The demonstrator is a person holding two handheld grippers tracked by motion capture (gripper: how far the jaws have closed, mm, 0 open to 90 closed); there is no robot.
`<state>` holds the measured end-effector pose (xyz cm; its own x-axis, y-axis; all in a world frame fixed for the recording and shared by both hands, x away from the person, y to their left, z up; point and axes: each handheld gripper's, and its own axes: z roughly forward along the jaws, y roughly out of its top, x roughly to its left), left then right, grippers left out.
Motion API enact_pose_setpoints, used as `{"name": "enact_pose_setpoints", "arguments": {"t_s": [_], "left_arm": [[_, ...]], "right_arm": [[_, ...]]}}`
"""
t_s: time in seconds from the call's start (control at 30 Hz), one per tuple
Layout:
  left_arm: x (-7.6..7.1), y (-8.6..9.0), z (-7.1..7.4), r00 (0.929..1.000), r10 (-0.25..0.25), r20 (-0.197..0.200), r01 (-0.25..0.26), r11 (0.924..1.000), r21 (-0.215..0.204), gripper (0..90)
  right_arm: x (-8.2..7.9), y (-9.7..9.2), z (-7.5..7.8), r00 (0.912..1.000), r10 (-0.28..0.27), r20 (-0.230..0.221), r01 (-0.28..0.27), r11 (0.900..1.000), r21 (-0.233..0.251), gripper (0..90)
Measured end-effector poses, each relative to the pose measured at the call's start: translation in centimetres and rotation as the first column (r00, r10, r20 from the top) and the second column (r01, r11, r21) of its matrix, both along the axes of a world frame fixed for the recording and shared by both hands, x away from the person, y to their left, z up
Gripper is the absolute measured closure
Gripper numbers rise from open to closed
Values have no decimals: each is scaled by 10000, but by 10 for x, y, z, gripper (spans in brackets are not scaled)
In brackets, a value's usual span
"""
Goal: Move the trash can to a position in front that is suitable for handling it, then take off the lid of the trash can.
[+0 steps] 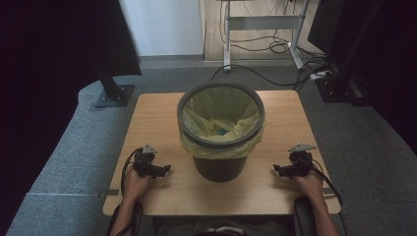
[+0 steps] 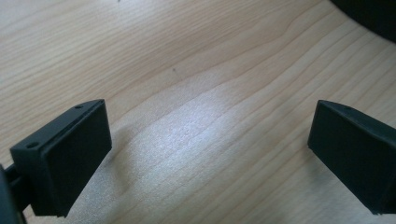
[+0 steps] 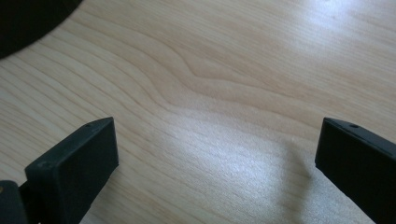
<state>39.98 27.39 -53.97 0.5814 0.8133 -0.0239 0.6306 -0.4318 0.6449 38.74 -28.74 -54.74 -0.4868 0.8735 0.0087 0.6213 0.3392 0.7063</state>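
We see the bin (image 1: 221, 132) mid-table (image 1: 152, 118), yellow-lined, between the left gripper (image 1: 166, 169) and right gripper (image 1: 276, 169), apart from both. Both have jaws spread wide, holding nothing, resting low on the wood.

Dim, dark-edged room; soft glare on the table (image 2: 196, 135).

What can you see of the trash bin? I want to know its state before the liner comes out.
The trash bin is a dark round plastic pail, standing upright mid-table between the left tool and right tool, touched by neither. A grey ring clamps a pale yellow liner, whose edge folds outside. Something small and blue lies inside.
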Motion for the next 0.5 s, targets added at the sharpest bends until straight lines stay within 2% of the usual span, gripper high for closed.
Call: {"name": "enact_pose_setpoints", "arguments": {"t_s": [0.1,0.2,0.5], "left_arm": [[2,2,-3,10000,-33,-57,32,9999,-105,0],[3,2,-7,10000,-6,37,6,10000,57,0],[5,2,-7,10000,37,51,-37,10000,57,0]], "right_arm": [[0,-2,-7,9998,-115,-150,113,9999,-130,0],[-1,-5,-10,9997,-197,130,196,9998,47,0],[-1,-4,-10,9997,-220,141,220,9997,44,0]]}}
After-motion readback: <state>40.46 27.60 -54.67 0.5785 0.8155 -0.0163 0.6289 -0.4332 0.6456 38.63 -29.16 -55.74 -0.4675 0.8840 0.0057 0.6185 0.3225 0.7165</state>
